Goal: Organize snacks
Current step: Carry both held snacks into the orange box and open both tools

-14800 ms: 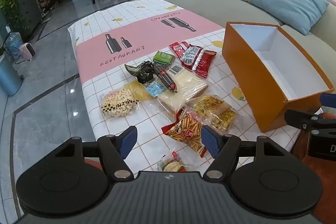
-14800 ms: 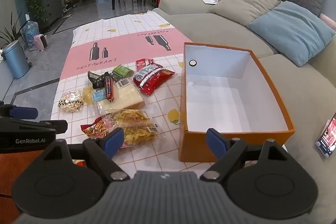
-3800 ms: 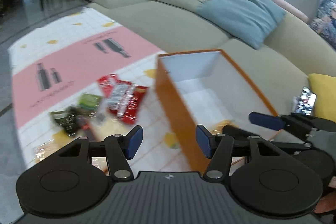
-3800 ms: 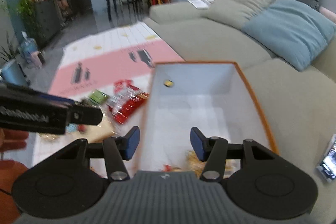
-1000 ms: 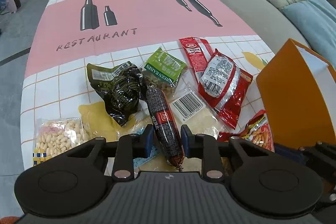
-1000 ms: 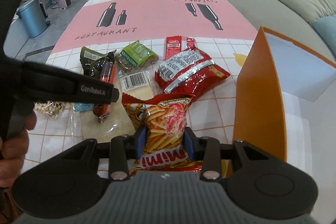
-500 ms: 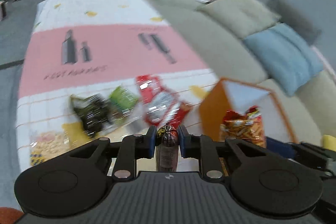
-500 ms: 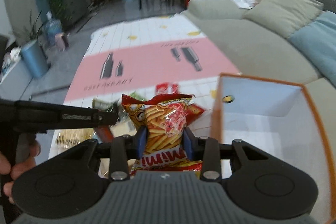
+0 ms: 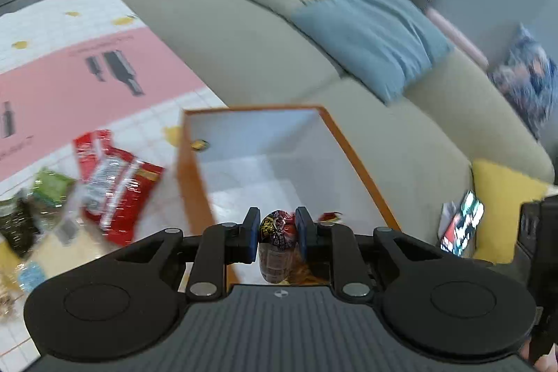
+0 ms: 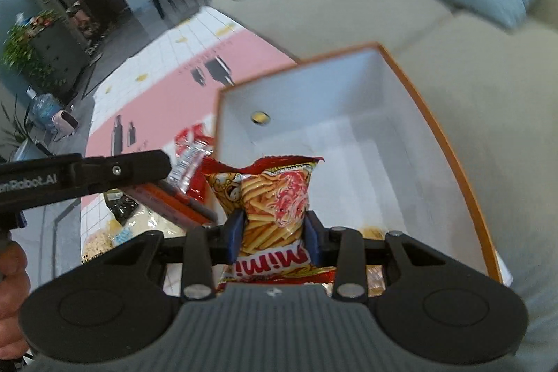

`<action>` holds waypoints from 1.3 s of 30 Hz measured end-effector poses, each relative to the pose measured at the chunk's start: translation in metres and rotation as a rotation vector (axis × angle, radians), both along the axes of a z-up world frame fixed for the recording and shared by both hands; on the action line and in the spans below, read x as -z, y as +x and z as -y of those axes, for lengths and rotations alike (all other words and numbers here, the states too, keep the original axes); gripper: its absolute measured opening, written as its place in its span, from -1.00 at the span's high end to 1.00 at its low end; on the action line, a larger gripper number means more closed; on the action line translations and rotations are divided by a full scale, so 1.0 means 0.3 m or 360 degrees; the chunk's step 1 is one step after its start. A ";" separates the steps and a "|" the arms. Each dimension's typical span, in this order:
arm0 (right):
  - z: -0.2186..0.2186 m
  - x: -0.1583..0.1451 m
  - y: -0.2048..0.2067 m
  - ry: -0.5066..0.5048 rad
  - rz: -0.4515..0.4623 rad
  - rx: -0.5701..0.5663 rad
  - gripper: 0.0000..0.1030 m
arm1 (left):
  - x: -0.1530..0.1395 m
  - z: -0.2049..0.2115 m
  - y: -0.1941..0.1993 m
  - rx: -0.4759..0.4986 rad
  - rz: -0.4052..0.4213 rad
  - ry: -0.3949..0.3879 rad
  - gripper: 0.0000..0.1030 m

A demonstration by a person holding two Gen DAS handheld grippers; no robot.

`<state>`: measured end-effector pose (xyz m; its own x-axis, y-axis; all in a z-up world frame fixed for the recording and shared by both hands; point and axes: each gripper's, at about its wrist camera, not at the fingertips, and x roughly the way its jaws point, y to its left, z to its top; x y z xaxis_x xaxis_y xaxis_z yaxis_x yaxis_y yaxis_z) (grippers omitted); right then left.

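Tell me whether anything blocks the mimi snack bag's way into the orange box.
Nothing visible does. The right gripper holds the mimi snack bag over the open orange box; the white floor ahead is bare, with some snacks near its front end.

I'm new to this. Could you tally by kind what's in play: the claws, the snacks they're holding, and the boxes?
Grippers: 2 (left gripper, right gripper)
Held snacks: 2 (sausage stick, Mimi chip bag)
Orange box: 1
Total: 5
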<state>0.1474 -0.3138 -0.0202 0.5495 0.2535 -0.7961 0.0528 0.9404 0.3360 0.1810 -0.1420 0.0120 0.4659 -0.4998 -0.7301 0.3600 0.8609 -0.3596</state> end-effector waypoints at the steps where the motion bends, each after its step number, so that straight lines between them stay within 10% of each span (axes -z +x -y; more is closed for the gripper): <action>1: 0.015 0.013 0.000 0.0013 -0.0027 0.0010 0.32 | 0.009 0.027 0.007 0.0026 -0.0024 0.0042 0.54; 21: 0.026 0.229 0.142 -0.0023 -0.0246 -0.0159 0.31 | 0.204 0.216 0.119 0.0169 -0.0257 0.0650 0.55; 39: -0.025 0.188 0.144 -0.0136 -0.0195 -0.0178 0.02 | 0.094 0.132 0.103 0.0088 -0.0149 0.0533 0.18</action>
<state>0.1908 -0.3063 -0.0767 0.4191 0.2364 -0.8766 -0.0183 0.9675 0.2522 0.2120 -0.1816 -0.0162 0.3680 -0.2481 -0.8961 0.3881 0.9168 -0.0944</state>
